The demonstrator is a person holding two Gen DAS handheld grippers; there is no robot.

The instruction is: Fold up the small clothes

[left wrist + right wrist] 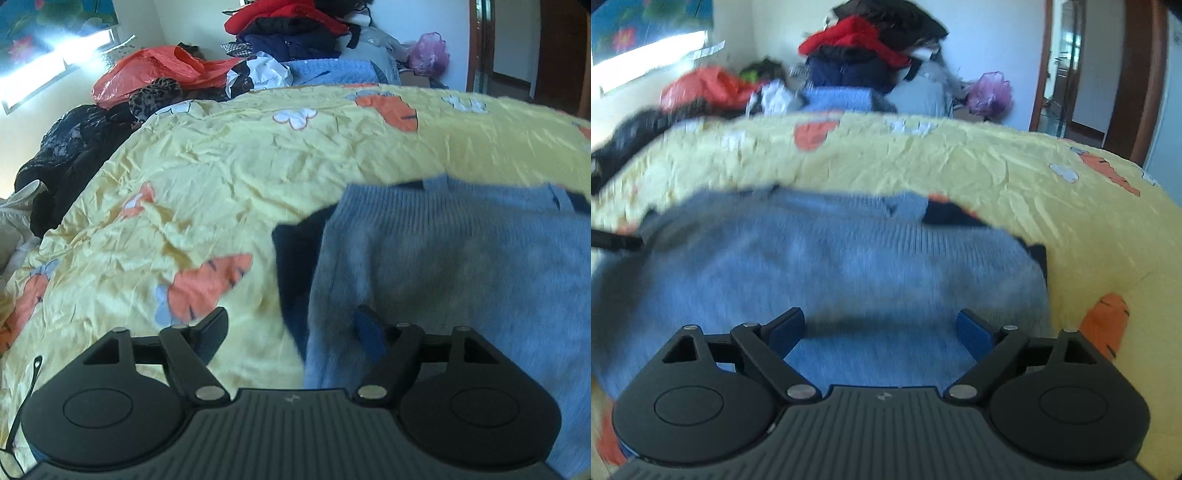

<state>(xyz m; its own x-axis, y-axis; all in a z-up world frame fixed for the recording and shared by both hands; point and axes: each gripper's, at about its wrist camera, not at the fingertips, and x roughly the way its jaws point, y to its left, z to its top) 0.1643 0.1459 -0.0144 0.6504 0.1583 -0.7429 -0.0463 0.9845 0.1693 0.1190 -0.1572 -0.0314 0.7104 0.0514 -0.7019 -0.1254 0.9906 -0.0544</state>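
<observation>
With both the left tongs (291, 334) and right tongs (881, 330) spread open and empty over the blue-grey ribbed knit garment (831, 266) lying on the yellow flowered bedsheet (229, 166), each should pinch a near hem corner and lift evenly.

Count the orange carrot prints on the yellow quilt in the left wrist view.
5 at least: one at far centre, one mid-left, one near the left tongs, one at the left edge, a sliver far right. The blue sweater may hide more.

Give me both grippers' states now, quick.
Left gripper: open, holding nothing, at the left edge of the blue sweater.
Right gripper: open, holding nothing, over the blue sweater.
</observation>
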